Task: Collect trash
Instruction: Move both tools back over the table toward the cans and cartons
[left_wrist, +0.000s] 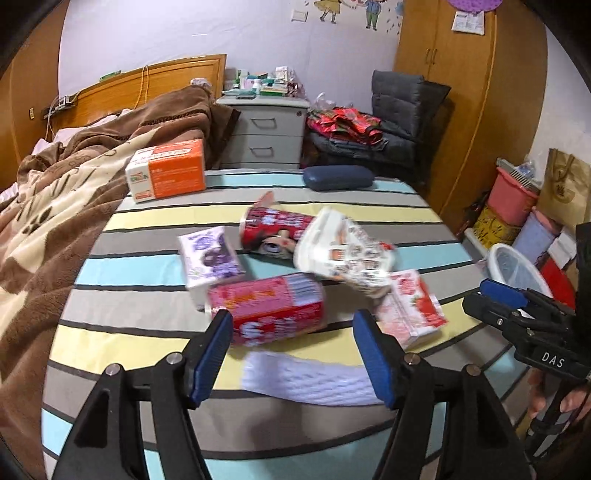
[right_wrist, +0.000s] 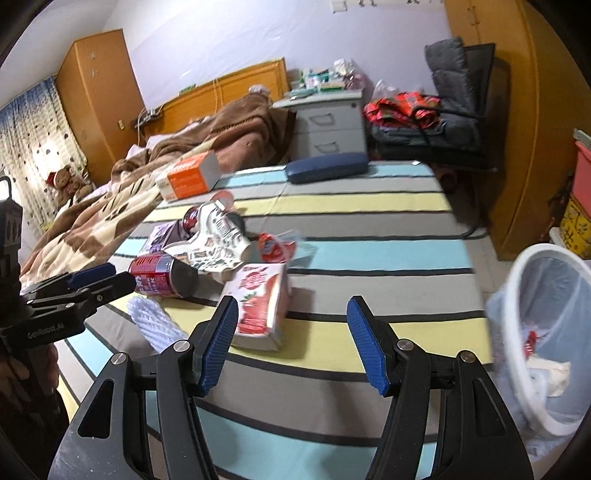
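Both grippers, left (left_wrist: 291, 350) and right (right_wrist: 291, 345), hang released; lower-centre red carton (left_wrist: 267, 312) looks light, crushable: grip its flat sides.

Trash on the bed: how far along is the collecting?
Done: some scraps already lie in the white bin. In hand: nothing; the left tool and right tool are open and empty. Left: red can, strawberry carton, purple carton, crumpled wrapper, tissue.

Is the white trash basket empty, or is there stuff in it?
Not empty. The right wrist view shows the white basket holding pale crumpled trash and a red scrap at its bottom.
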